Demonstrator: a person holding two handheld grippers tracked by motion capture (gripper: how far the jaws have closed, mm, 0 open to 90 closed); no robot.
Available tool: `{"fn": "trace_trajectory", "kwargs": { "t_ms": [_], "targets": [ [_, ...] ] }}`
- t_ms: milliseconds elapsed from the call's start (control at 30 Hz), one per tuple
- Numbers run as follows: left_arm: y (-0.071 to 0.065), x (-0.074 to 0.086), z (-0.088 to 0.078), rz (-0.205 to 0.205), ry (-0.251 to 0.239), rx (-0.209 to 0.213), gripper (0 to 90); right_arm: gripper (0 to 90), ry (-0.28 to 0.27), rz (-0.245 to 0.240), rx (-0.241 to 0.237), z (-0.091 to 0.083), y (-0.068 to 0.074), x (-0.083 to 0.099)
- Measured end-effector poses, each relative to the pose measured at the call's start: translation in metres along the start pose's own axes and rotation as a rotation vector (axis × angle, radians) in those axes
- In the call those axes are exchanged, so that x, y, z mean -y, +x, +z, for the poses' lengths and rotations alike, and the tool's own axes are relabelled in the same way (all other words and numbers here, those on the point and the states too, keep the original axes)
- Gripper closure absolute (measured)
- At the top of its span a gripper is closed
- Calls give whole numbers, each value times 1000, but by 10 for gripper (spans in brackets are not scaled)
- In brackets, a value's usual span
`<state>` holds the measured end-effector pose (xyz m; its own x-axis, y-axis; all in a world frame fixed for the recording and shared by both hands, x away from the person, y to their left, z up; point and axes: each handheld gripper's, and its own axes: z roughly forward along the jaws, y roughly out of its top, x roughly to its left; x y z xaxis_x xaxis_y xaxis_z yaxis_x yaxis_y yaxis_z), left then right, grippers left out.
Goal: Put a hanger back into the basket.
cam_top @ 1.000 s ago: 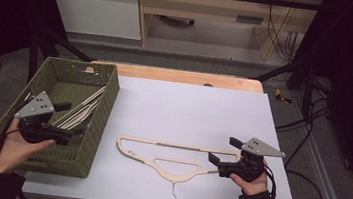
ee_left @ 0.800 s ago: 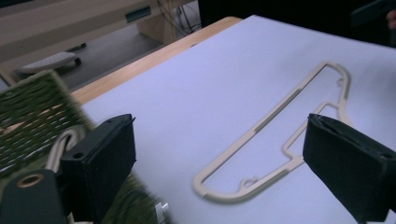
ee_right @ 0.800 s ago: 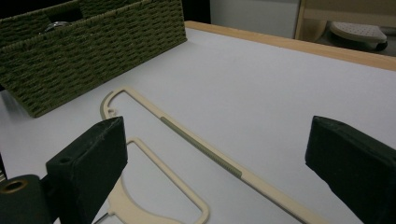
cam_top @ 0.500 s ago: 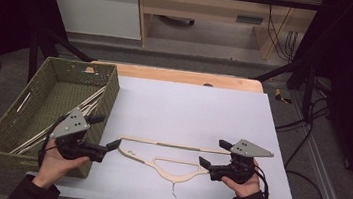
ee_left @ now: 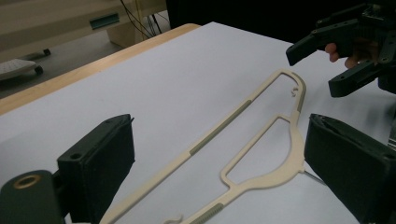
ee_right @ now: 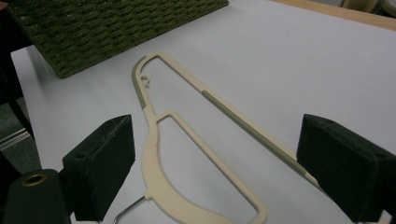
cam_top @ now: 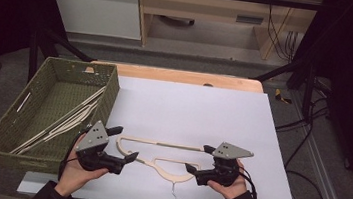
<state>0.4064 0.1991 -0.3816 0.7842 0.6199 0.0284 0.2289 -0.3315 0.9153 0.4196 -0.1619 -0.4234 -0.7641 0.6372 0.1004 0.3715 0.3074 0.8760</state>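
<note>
Since a second ago, the left tool (cam_top: 128, 147) has come out of the woven basket (cam_top: 8, 125) to the left end of the cream hanger (cam_top: 158, 154), which lies flat on the white table (cam_top: 203, 112). Its jaws gape wide, holding nothing. Opposite, the right tool (cam_top: 198, 160) has just been closing slightly; its jaws straddle the hanger's right end without pressing. No writing is legible. Both hands grip from below, tools pointing inward.

The high view looks forward and down over the whole surface (cam_top: 189, 106). Each claw-mounted camera sits low and close, facing the other across the cream hanger (cam_top: 158, 153) (ee_left: 261, 140) (ee_right: 187, 140), which all three share.
</note>
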Motion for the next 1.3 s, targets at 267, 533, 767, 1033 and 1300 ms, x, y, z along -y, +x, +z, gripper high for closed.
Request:
{"fn": "trace_trajectory", "kwargs": {
  "t_ms": [267, 533, 767, 1033, 1300],
  "targets": [
    [0, 11, 6, -19, 39, 5, 98, 197, 75, -36, -37, 21, 17, 1],
    [1, 14, 10, -24, 57, -2, 101, 325, 171, -62, -107, 46, 33, 8],
    [2, 15, 12, -27, 62, 2, 103, 460, 258, -99, -121, 64, 39, 17],
    [2, 17, 15, -29, 72, 6, 105, 589, 324, -145, -120, 81, 40, 23],
    [1, 18, 20, -21, 87, 19, 104, 706, 364, -205, -122, 84, 45, 18]
  ]
}}
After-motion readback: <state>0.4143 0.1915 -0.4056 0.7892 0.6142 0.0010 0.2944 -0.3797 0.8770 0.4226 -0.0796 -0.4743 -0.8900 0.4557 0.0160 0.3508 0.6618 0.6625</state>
